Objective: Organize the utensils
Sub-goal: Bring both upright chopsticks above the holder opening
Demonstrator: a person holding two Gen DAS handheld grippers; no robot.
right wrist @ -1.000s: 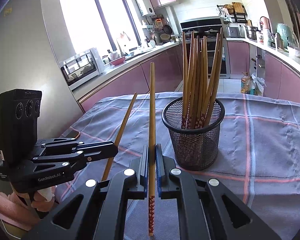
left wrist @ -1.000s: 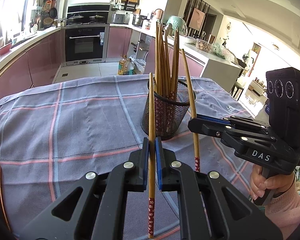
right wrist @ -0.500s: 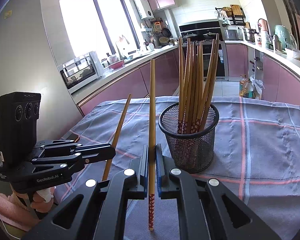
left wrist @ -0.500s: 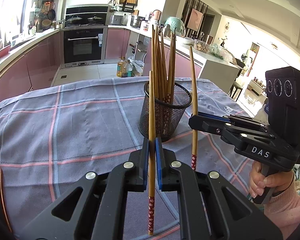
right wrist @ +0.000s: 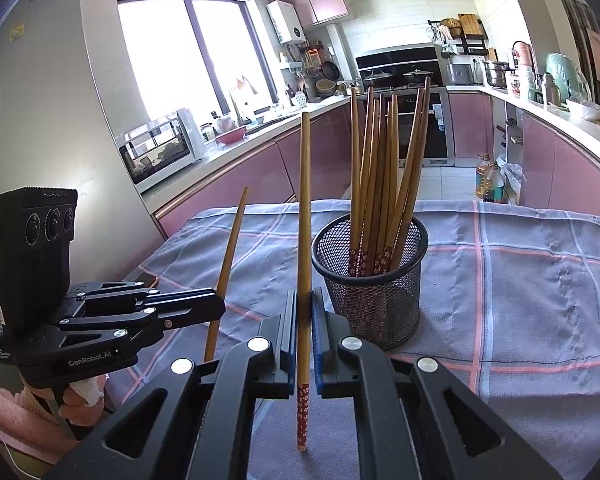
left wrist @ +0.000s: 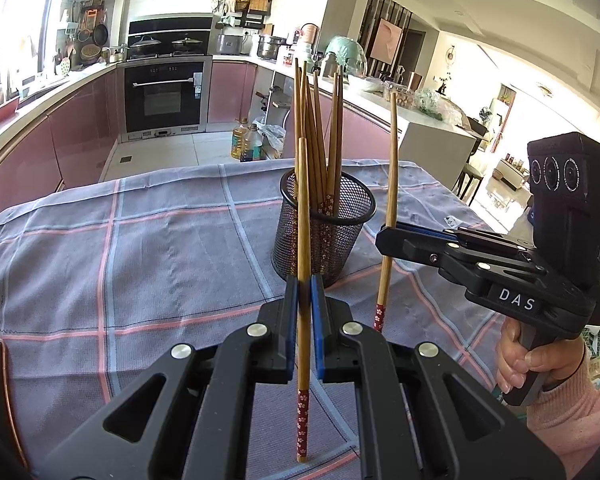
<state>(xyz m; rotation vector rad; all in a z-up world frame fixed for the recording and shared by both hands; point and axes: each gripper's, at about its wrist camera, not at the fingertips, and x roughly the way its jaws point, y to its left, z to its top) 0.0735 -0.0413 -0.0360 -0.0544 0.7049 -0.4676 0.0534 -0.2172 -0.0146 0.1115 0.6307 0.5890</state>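
Two chopsticks upright | left gripper (left wrist: pixel 304 300) clamps one (left wrist: pixel 303 240) | right gripper (right wrist: pixel 304 312) clamps other (right wrist: pixel 304 240)

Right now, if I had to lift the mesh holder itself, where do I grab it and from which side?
Grip the mesh holder by its rolled top rim, one finger inside, one outside, coming straight down on the near-left arc. The chopsticks in it lean toward the far right there, leaving that arc open. Both grippers already clamp a chopstick each, so one must drop its stick first.

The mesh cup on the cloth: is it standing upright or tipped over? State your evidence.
Upright. The mesh cup stands on its base on the checked cloth, rim up, with chopsticks rising out of it.
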